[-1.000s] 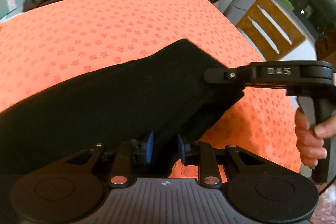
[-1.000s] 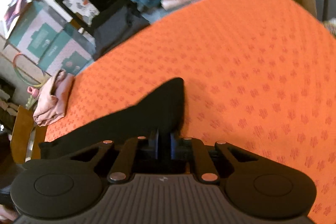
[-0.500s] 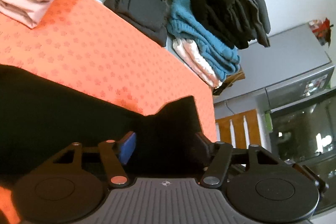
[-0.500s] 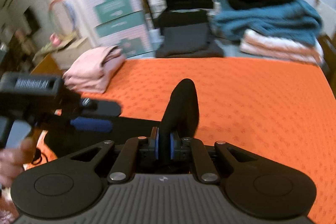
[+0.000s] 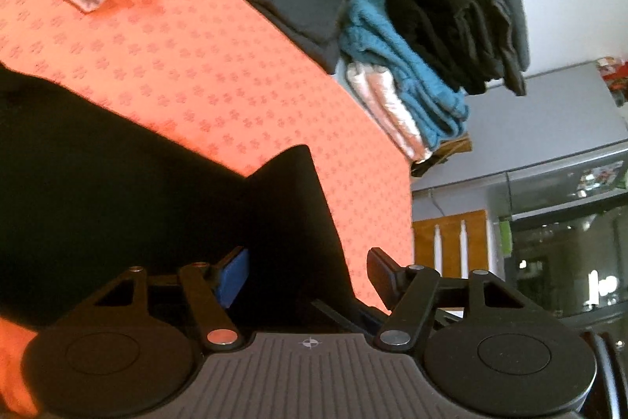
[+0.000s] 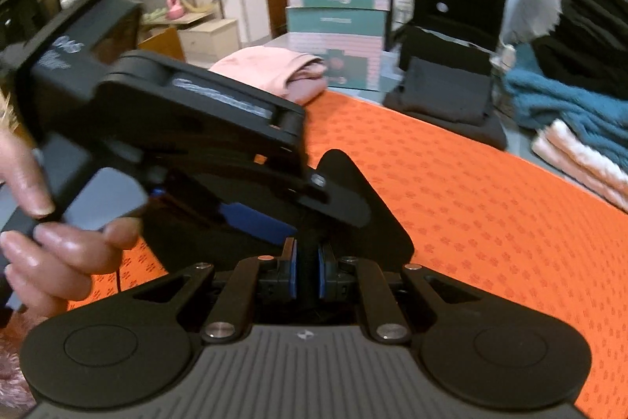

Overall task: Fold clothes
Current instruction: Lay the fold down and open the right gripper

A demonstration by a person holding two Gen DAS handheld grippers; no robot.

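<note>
The black garment (image 5: 117, 191) lies on the orange cloth (image 5: 204, 65) that covers the desk. In the left wrist view its long body runs off toward 9 o'clock, while one corner stands up as a peak toward 12 o'clock, right ahead of the left tool (image 5: 310, 269).

The left tool is spread wide. Its blue pad (image 5: 234, 275) sits at the 10 o'clock side of the peak and the other finger stands clear at 2 o'clock. The fabric passes between them, with no grip on it that I can see.

The right tool (image 6: 307, 264) is closed on a fold of the same garment (image 6: 376, 222), the cloth pinched between its blue pads and rising toward 12 o'clock. The left tool (image 6: 259, 218), held in the left hand (image 6: 51, 238), reaches in from 9 o'clock and crosses just above the raised fold, so both tools crowd the same corner.

As I judge it, the right tool carries the cloth, and the fold must travel along the garment's long axis. The left tool would need to close, or back out, first.
</note>
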